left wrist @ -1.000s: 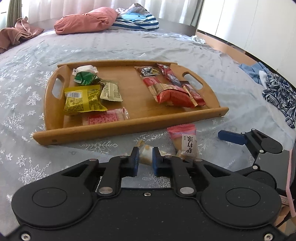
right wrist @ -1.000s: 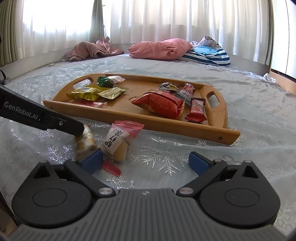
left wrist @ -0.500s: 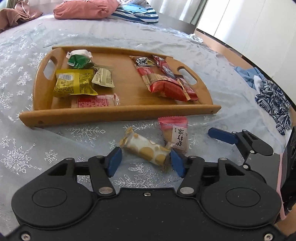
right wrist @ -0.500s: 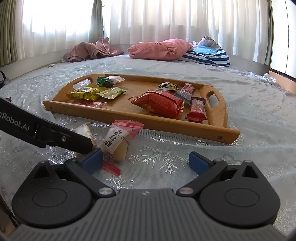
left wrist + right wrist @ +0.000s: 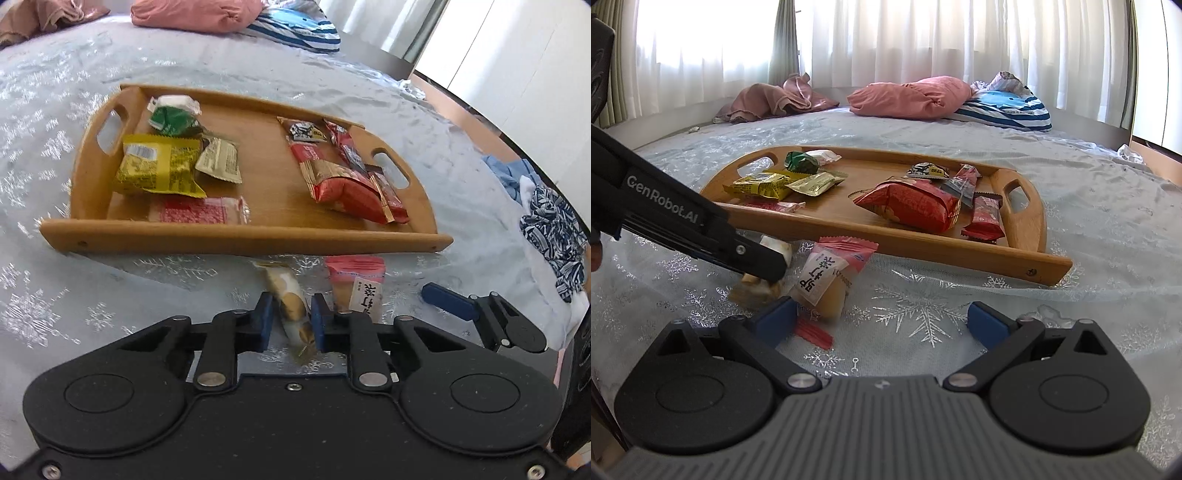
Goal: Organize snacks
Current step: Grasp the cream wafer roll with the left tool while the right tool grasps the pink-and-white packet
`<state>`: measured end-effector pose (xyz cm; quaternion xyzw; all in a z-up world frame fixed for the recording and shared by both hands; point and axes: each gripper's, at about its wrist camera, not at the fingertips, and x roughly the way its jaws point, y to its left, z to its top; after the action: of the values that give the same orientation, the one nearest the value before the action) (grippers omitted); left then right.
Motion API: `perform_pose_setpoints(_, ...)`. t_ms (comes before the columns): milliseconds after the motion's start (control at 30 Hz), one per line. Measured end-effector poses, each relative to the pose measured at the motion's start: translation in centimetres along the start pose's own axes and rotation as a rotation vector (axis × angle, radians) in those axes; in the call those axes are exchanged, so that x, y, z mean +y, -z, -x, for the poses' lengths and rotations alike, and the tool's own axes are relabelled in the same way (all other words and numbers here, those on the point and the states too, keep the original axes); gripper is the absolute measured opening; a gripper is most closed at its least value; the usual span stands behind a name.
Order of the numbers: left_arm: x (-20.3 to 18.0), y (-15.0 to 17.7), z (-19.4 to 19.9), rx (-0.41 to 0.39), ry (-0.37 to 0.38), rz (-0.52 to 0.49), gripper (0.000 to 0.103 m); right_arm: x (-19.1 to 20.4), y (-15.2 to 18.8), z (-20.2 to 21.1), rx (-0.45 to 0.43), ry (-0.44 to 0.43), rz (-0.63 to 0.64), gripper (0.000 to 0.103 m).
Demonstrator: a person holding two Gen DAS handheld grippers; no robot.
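- Left wrist view: the left gripper (image 5: 291,322) has its blue pads closed on a cream-and-gold snack (image 5: 290,301), which lies on the sheet (image 5: 55,295) just in front of the tray (image 5: 240,240).
- A pink packet (image 5: 356,284) lies on the sheet right beside that snack, also just in front of the tray's near rail.
- On the tray's left half sit a yellow bag (image 5: 159,170), a green packet (image 5: 171,116) and a pale packet (image 5: 219,162); a flat red-print packet (image 5: 199,212) lies against the near rail.
- On the tray's right half lies a big red bag (image 5: 347,188) with smaller red bars around it.
- One blue pad of the right gripper (image 5: 448,301) shows to the right of the pink packet.
- Right wrist view: the right gripper (image 5: 882,321) stands wide open and holds nothing; its left pad (image 5: 775,319) is just beside the pink packet (image 5: 827,273), in front of the tray (image 5: 960,251).
- The left gripper (image 5: 764,264) reaches in from the left, clamped on the snack (image 5: 757,290) on the sheet (image 5: 1108,221).
- A pink pillow (image 5: 912,98) and a striped pillow (image 5: 1004,107) lie well beyond the tray.
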<state>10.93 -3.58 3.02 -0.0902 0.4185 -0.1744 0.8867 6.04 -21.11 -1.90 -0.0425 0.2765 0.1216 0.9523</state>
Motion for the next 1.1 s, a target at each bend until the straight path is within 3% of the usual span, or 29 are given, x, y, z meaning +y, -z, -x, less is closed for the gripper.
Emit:
perform_pose_setpoints(233,0.1,0.0,0.7,-0.012,-0.035,-0.056,0.017,0.0,-0.1,0.1,0.001,0.006,-0.002,0.103)
perform_pose_setpoints(367,-0.6,0.1,1.2,-0.033,-0.075,-0.126,0.015,0.7,-0.6,1.0,-0.032,0.053,0.023,0.103)
perform_pose_setpoints(500,-0.3,0.1,1.2,-0.027,-0.08,-0.126,0.014,1.5,-1.2,1.7,-0.047,0.0,0.023,0.103)
perform_pose_setpoints(800,0.4,0.1,1.8,-0.047,-0.121,-0.126,0.016,3.4,-1.5,0.3,-0.014,0.051,-0.025,0.082)
perform_pose_setpoints(967,0.5,0.1,1.8,-0.048,-0.109,-0.095,0.016,3.2,-1.6,0.0,0.0,0.02,-0.111,0.055)
perform_pose_setpoints(1100,0.1,0.2,2.1,-0.074,-0.099,-0.082,0.019,3.2,-1.7,0.1,-0.001,0.041,-0.143,0.051)
